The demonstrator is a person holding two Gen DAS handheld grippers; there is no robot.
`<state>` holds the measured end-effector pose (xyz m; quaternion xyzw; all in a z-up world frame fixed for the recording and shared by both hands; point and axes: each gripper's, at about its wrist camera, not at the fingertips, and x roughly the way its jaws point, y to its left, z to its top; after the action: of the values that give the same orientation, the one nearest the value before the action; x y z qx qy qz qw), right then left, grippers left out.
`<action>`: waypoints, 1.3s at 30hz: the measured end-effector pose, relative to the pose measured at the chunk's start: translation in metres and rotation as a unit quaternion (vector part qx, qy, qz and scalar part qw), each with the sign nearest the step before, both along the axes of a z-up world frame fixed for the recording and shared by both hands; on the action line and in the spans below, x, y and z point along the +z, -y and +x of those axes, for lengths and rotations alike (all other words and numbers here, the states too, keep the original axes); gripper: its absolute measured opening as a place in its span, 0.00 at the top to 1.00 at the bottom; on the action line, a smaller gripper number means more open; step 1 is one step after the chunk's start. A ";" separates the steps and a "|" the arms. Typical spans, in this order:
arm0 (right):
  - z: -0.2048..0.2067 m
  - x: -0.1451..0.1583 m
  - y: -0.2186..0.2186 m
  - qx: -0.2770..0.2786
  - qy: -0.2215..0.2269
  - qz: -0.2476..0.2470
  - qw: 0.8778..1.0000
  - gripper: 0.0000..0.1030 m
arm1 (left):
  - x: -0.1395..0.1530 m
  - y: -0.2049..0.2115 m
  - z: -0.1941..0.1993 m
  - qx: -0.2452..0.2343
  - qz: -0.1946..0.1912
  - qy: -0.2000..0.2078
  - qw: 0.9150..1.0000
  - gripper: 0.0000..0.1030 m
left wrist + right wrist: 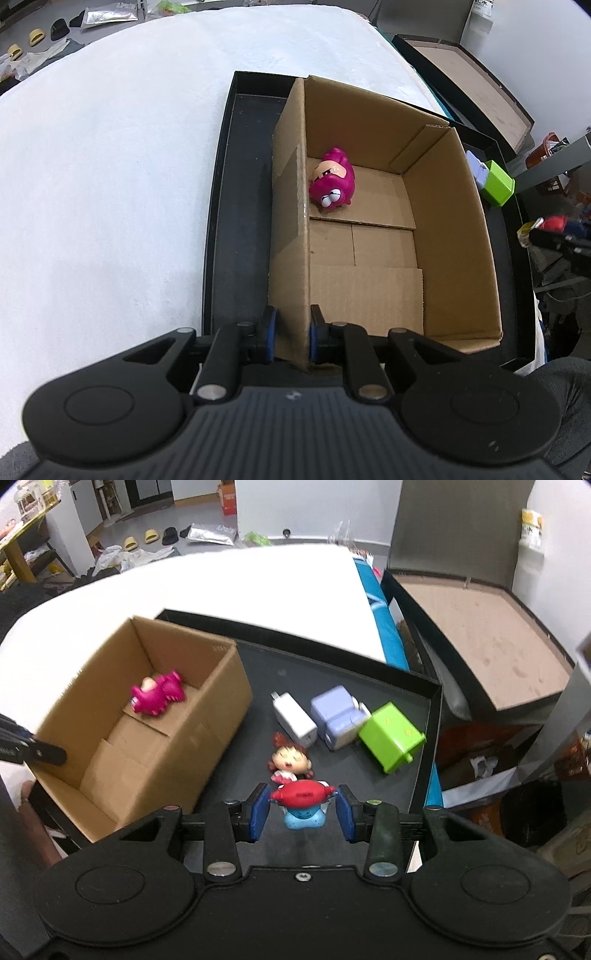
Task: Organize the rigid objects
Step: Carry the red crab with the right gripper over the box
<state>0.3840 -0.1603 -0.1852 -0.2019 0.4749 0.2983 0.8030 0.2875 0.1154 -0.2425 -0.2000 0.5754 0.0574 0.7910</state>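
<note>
An open cardboard box (454, 236) stands in a black tray (236, 229); a magenta toy figure (332, 184) lies inside it near the far left wall. My left gripper (290, 336) is shut on the box's near left wall. In the right wrist view the box (207, 723) is at the left with the magenta toy (157, 694) inside. My right gripper (301, 812) is shut on a red and blue toy (303, 801), held above the tray (424, 760). A doll with red hair (290, 760), a white charger (293, 718), a lilac block (338, 716) and a green block (391, 738) lie on the tray.
The tray sits on a white padded surface (110, 184). A large dark bin with a brown floor (480, 642) stands to the right. Slippers and bags (147, 537) lie on the floor beyond. The green block (498, 182) also shows right of the box.
</note>
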 end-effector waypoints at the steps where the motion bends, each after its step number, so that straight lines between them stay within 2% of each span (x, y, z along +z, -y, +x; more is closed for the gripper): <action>1: -0.001 0.003 -0.003 0.003 0.004 0.000 1.000 0.62 | -0.001 0.000 0.000 -0.002 -0.003 -0.001 1.000 0.84; 18: -0.009 0.038 -0.062 0.041 0.035 0.003 0.999 0.62 | -0.001 -0.010 -0.004 -0.002 -0.039 0.014 0.999 0.82; 27: -0.010 0.038 -0.094 0.057 0.031 0.001 0.998 0.62 | -0.001 -0.013 -0.007 -0.007 -0.047 0.021 0.999 0.81; 39: -0.009 0.023 -0.136 0.080 0.020 -0.013 0.996 0.62 | -0.003 -0.016 -0.006 -0.012 -0.062 0.024 0.998 0.80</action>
<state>0.3747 -0.0245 -0.1619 -0.2556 0.4452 0.3517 0.7828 0.2815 0.1309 -0.2452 -0.2431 0.5610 0.0073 0.7913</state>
